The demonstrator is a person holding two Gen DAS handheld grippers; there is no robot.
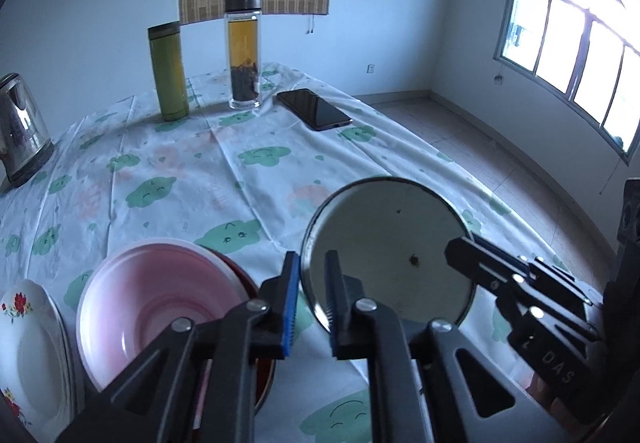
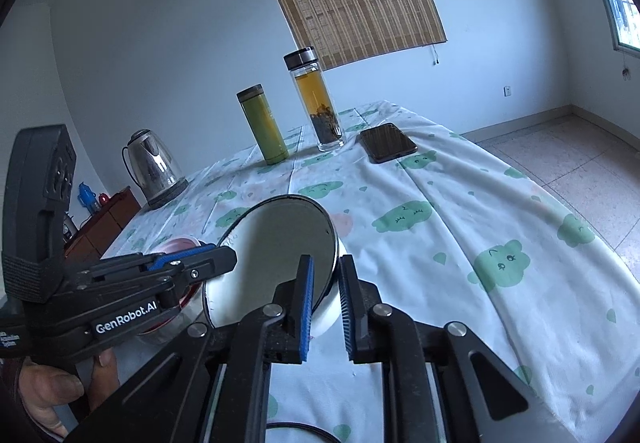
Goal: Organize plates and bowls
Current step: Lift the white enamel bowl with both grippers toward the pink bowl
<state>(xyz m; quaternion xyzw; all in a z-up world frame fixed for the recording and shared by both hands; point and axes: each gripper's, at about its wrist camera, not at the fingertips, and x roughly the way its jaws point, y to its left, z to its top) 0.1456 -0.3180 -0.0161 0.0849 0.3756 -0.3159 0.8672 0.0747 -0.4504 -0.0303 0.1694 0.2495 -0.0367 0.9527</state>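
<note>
A white enamel bowl [image 1: 394, 247] with a dark rim is tipped up on edge above the bench, its pale inside facing the near side, with a small brown speck low in it. To its left a pink bowl [image 1: 156, 303] sits nested in a dark red bowl [image 1: 244, 275]. Furthest left lies a white plate [image 1: 28, 347] with red flowers.

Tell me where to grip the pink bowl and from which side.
Probably pinch the pink bowl on its thin rim, straddling the wall. Come from above at the edge facing the enamel bowl: it sits mouth-up, nested in a red dish, so the rim looks like the only free part.
</note>
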